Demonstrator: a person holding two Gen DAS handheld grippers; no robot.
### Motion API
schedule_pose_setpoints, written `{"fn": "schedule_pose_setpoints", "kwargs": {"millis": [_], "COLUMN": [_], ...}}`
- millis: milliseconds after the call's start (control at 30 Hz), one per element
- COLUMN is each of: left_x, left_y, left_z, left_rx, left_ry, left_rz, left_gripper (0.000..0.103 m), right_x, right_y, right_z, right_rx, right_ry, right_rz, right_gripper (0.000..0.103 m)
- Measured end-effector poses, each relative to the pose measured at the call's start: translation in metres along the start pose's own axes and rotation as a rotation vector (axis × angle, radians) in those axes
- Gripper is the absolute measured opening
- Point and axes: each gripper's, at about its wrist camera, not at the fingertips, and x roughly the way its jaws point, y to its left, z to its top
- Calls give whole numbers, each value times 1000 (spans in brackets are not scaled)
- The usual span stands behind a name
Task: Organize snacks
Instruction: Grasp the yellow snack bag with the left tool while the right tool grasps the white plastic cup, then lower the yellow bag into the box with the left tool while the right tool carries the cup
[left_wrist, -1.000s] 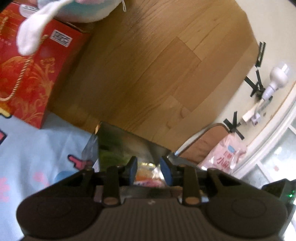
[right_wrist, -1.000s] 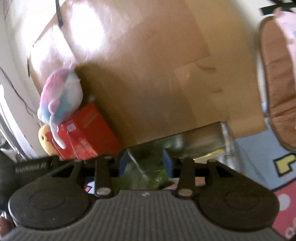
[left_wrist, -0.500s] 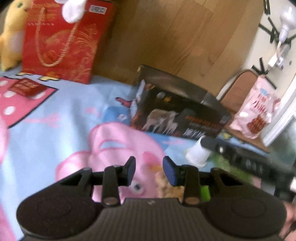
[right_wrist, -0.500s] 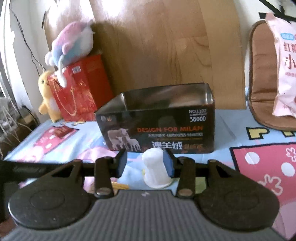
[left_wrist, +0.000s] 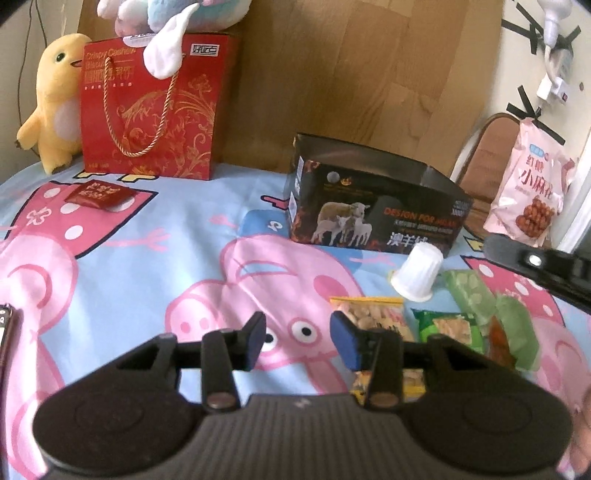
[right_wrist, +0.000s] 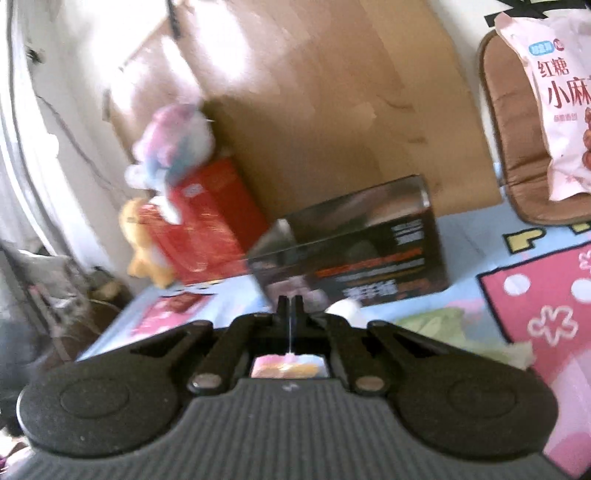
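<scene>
Hovering above a blue cartoon-pig cloth (left_wrist: 155, 206), the left claw (left_wrist: 297, 338) has its blue-padded fingers spread wide with nothing between them. Just to its right lies a cluster of snacks: a yellow cracker packet (left_wrist: 373, 317), partly hidden behind the right finger, a green snack packet (left_wrist: 448, 328) beside it, and two pale green wrapped pieces (left_wrist: 469, 291) a little farther right. A small white cup (left_wrist: 417, 275) lies tipped on its side just beyond the packets, close to the front of a black open-topped box (left_wrist: 373, 206) printed with sheep. Well apart at the far left, a small red packet (left_wrist: 99, 194) lies flat on the cloth, near a red gift bag (left_wrist: 147, 110) with a gold cord handle. A yellow plush duck (left_wrist: 55, 99) stands beside the bag, and a pastel plush toy (left_wrist: 173, 18) sits on top of it. At the far right a pink snack bag (left_wrist: 528, 184) leans on a brown cushion (left_wrist: 487, 162).

The right wrist view is blurred. There the right claw (right_wrist: 290, 306) has its fingers pressed together; whether anything thin is pinched between them cannot be told. The black box (right_wrist: 354, 251) sits beyond its tips, with the white cup (right_wrist: 345, 308) and a green wrapper (right_wrist: 443, 328) just to the right.
</scene>
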Motion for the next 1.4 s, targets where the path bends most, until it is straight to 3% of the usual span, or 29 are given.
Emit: {"fn": "schedule_pose_setpoints", "kwargs": {"millis": [133,200,233,267,300,500,700,767,867,933,1033,1133,1267,1400], "left_x": [0,0,0,1,2,8,11,11,10,9,2,-7,-15,-23], "left_y": [-5,-6,-6,-6,-5,2,8,8,9,10,15,19,18,9], "left_z": [-2,-2,-1,-1,0,4,7,7,7,6,4,-1,-12,-24], "left_rx": [14,18,17,16,13,-2,-13,-13,-13,-17,-56,-98,-134,-123], "left_ry": [3,3,3,4,6,11,11,9,8,9,11,17,47,75], "left_rz": [4,6,7,8,10,13,17,17,18,12,-50,-130,-218,-276], "left_gripper": [41,42,43,43,44,45,46,47,48,48,48,48,48,48], "right_x": [-7,1,4,8,14,58,93,97,90,74,44,21,1,-25], "right_y": [9,9,8,7,7,-2,-10,-16,-18,-19,-27,-34,-42,-52], "right_z": [-7,-5,-4,-4,-3,2,8,7,7,9,6,-15,-48,-64], "right_rx": [-86,-109,-118,-131,-152,-207,-216,-185,-142,-55,149,284,316,330], "right_ry": [-24,-17,-18,-21,-18,85,166,190,166,124,84,128,181,166], "right_rz": [-61,-102,-115,-130,-148,-239,-269,-244,-237,-167,9,176,173,169], "right_gripper": [10,32,50,58,58,59,57,36,35,35,35,35,35,40]}}
